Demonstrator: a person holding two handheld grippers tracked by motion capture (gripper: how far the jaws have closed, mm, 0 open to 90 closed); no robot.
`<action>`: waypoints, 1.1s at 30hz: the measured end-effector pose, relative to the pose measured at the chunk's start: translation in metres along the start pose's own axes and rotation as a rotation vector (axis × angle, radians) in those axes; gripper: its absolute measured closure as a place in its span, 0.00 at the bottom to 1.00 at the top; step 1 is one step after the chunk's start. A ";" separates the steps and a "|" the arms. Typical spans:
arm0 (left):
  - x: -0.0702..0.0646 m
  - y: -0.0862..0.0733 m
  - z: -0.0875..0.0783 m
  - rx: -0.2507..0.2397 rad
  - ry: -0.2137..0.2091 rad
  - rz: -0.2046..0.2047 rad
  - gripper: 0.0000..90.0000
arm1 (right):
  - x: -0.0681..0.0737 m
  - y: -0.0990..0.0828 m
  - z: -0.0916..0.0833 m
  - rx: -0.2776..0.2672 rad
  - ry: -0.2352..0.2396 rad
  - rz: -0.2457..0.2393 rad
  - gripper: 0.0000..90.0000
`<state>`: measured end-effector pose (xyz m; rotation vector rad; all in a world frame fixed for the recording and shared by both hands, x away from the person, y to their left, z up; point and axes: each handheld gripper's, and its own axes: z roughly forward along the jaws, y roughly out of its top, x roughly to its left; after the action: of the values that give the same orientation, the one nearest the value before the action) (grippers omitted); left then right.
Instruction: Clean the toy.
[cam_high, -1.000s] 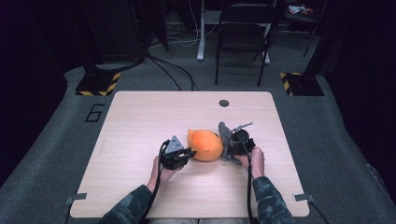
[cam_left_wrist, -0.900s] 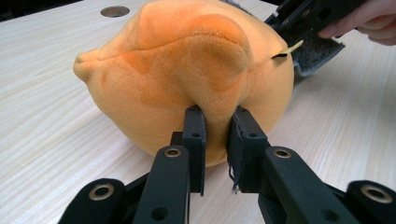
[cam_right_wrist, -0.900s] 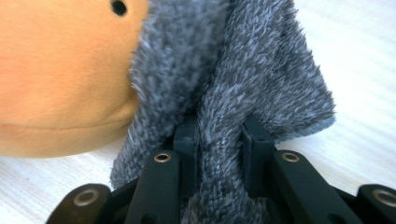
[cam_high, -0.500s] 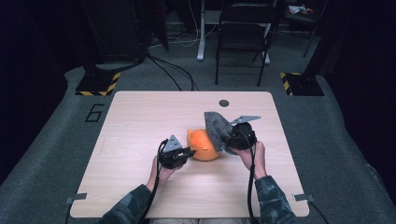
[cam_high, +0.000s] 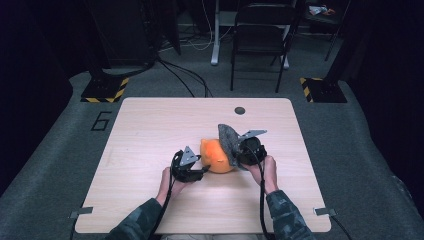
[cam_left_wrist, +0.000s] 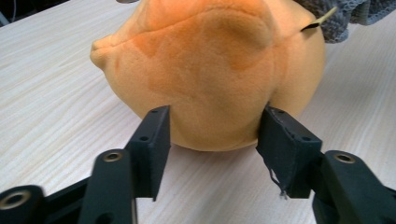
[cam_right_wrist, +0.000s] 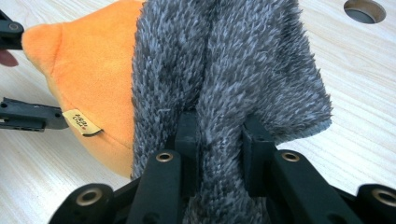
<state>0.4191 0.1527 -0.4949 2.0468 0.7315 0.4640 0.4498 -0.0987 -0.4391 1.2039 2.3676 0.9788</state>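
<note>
At about eight o'clock on the bench (cam_high: 150, 150) we hold the left gripper (cam_high: 192, 169), and its jaws have just been opening: in the left gripper view they stand half wide on either side of the orange plush toy (cam_left_wrist: 210, 70), its rounded end sitting between them, the pads at most brushing the fur rather than pinching it, where a second ago they were clamped tight on that end. The plush toy (cam_high: 217, 156) itself rests on the bench near the centre, just toward six o'clock. At its three o'clock side the right gripper (cam_high: 240, 150) keeps its jaws pinched narrow on the grey fuzzy cover (cam_right_wrist: 224, 70), which we have lifted up and toward twelve o'clock compared with a second ago, so the cover (cam_high: 229, 137) now stands up off the toy's shoulder like a flap. We judge that letting go on the left means the toy is no longer anchored; pulling the cover further may drag it along, so a fresh grip looks likely next.
</note>
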 end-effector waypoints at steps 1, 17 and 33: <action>0.000 -0.001 0.001 0.001 -0.002 0.005 0.47 | 0.000 0.000 0.000 0.005 0.002 0.003 0.80; -0.002 -0.001 0.003 -0.016 -0.024 -0.033 0.86 | -0.001 0.002 -0.001 -0.013 0.002 0.006 0.80; 0.002 0.006 -0.011 -0.037 -0.065 -0.164 0.88 | 0.047 0.018 -0.022 -0.145 0.053 -0.111 0.80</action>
<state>0.4166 0.1578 -0.4839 1.9403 0.8370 0.3135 0.4207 -0.0635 -0.4092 0.9940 2.3304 1.1359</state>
